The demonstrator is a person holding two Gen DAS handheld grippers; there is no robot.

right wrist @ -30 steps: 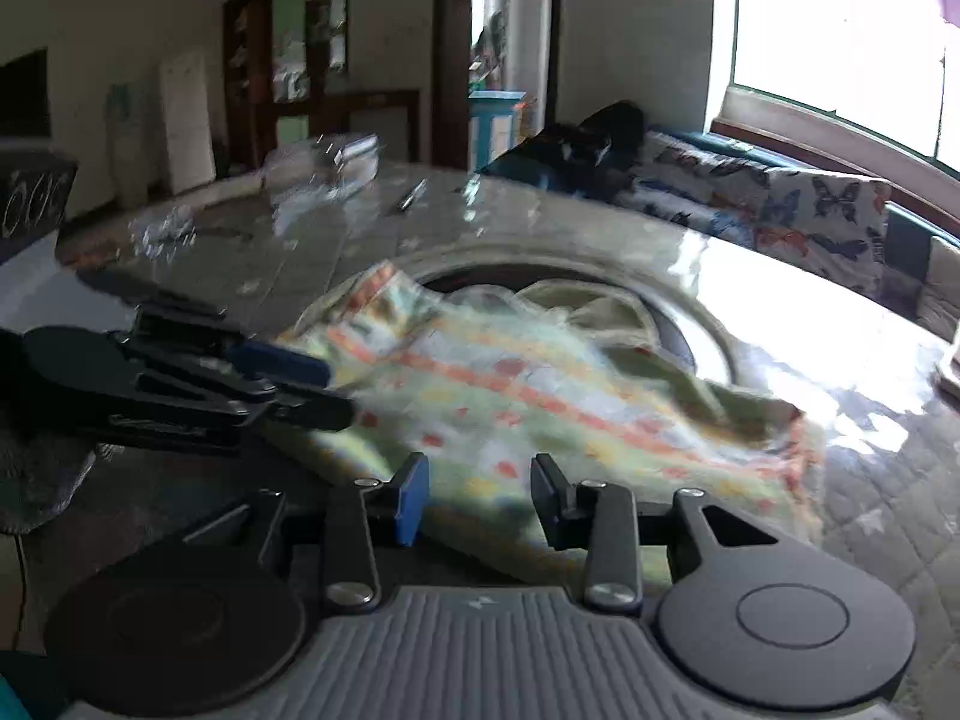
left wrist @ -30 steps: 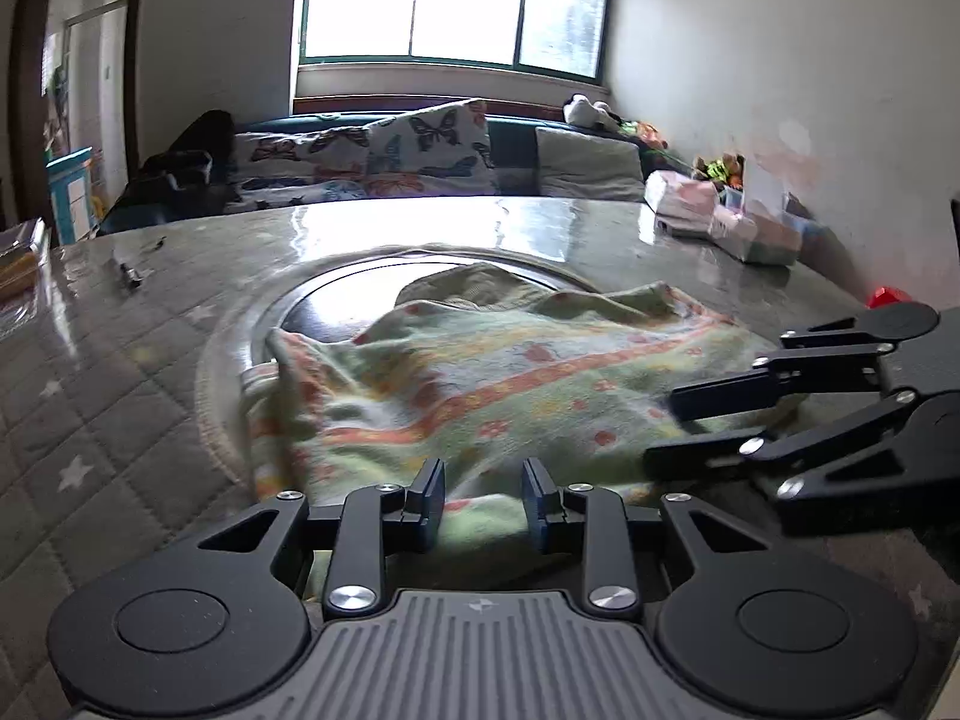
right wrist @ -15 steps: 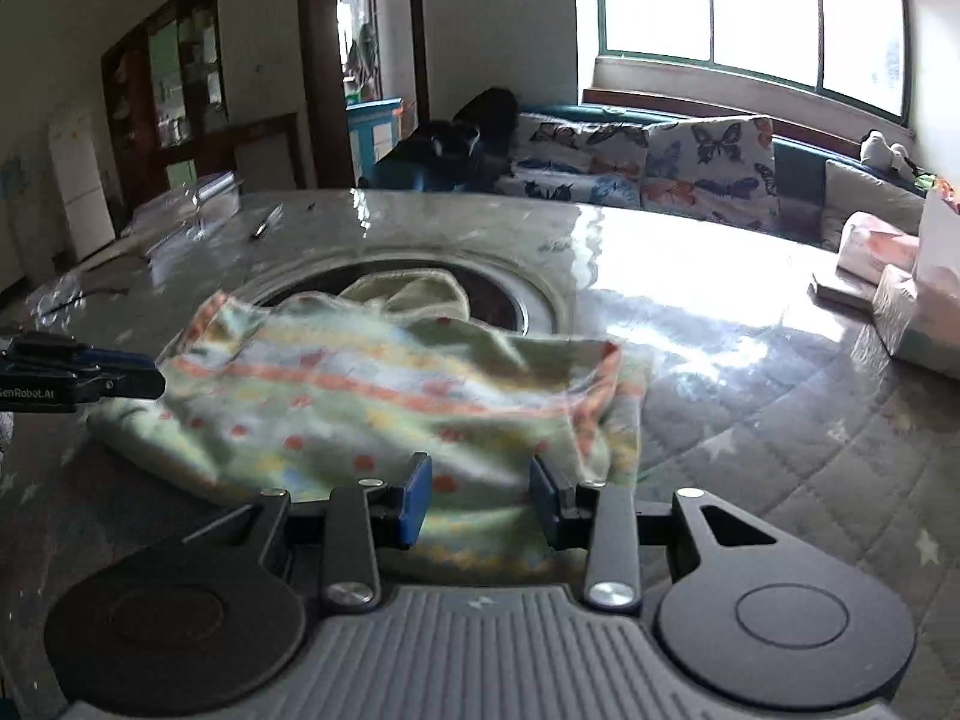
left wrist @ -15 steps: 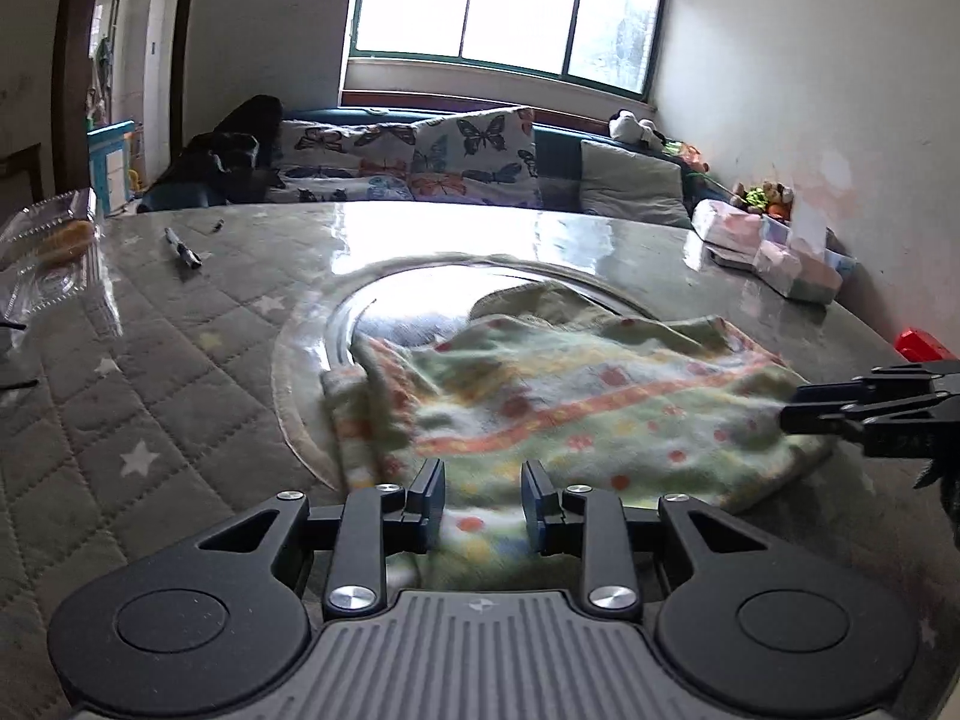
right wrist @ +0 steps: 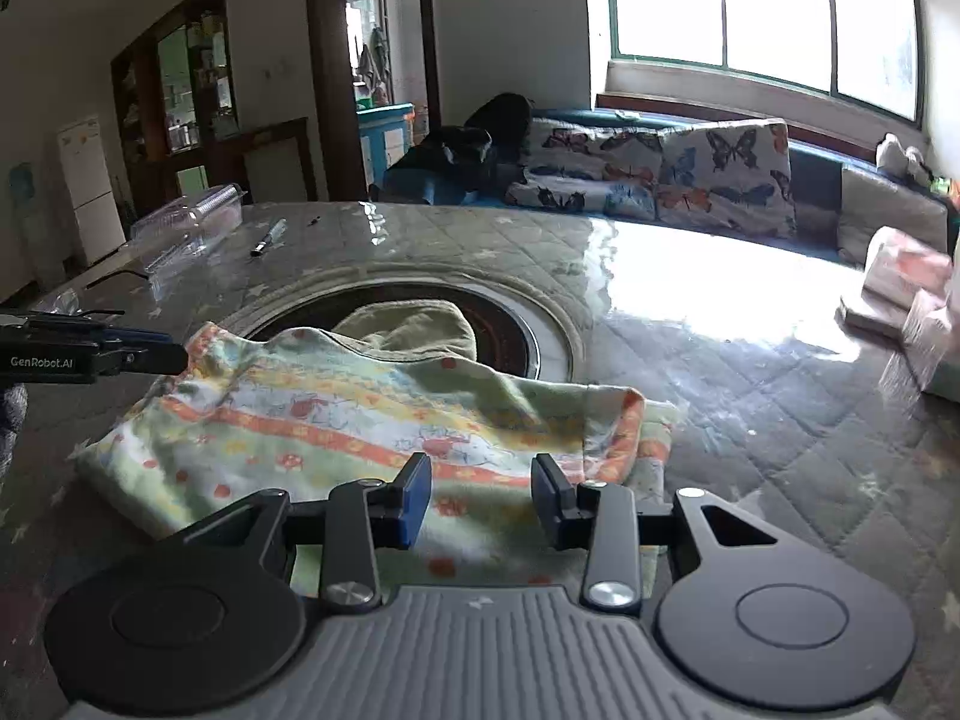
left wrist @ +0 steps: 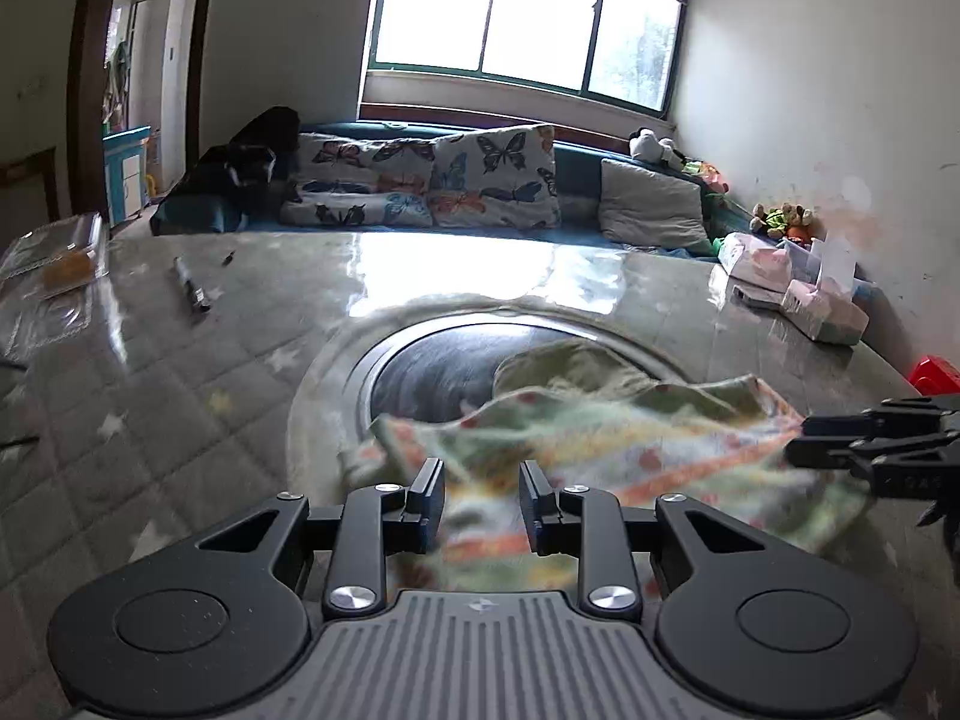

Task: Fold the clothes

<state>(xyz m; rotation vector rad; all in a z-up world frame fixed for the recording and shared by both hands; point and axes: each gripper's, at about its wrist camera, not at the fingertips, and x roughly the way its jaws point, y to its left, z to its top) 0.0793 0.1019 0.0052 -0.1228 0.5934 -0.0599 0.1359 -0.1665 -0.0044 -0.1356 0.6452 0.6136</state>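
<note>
A pale green garment (right wrist: pixel 360 426) with orange and yellow stripes lies folded over on the quilted table, its far part resting over the round glass inset (right wrist: pixel 516 330). It also shows in the left wrist view (left wrist: pixel 600 450), blurred. My left gripper (left wrist: pixel 482 501) is open just above the garment's left end; it appears at the left edge of the right wrist view (right wrist: pixel 174 354), beside the garment's corner. My right gripper (right wrist: pixel 483 498) is open over the garment's near right end; it appears at the right in the left wrist view (left wrist: pixel 798 447).
A pen (left wrist: pixel 192 294) and a clear plastic box (left wrist: pixel 54 264) lie at the table's far left. Tissue packs (left wrist: pixel 798 294) and a red object (left wrist: pixel 933 372) sit at the far right. A sofa with butterfly cushions (left wrist: pixel 456 186) stands behind the table.
Both grippers have drawn apart to opposite ends of the garment and risen slightly. The garment has stayed on the table. Both jaws remain open.
</note>
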